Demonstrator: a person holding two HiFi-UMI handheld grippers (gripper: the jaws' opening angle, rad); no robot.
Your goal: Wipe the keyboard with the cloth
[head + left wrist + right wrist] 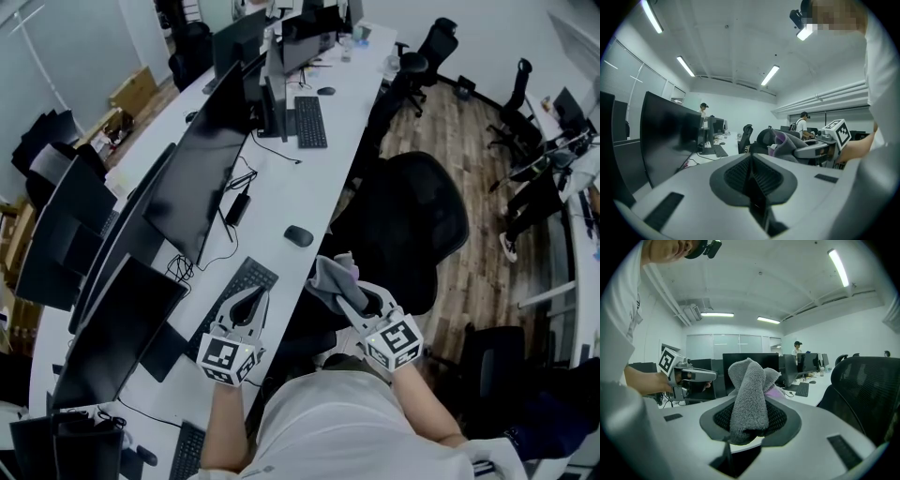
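Long white desk (281, 192) w/ monitors (202, 178), open office. Keyboard (246, 279) lies near desk's front edge. Left gripper (249, 300) at its near end, jaws together, empty. Right gripper (345, 291) pinches grey cloth (749, 394), held off desk edge, apart from keyboard.

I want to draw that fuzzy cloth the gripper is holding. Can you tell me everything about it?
The cloth is grey and fluffy, like a towel, with a lilac patch peeking out at one side. It is bunched into a folded lump and pinched between the jaws of the right gripper, with its loose end sticking up past them. It is held in the air, touches nothing but that gripper, and is not yet on the keyboard.
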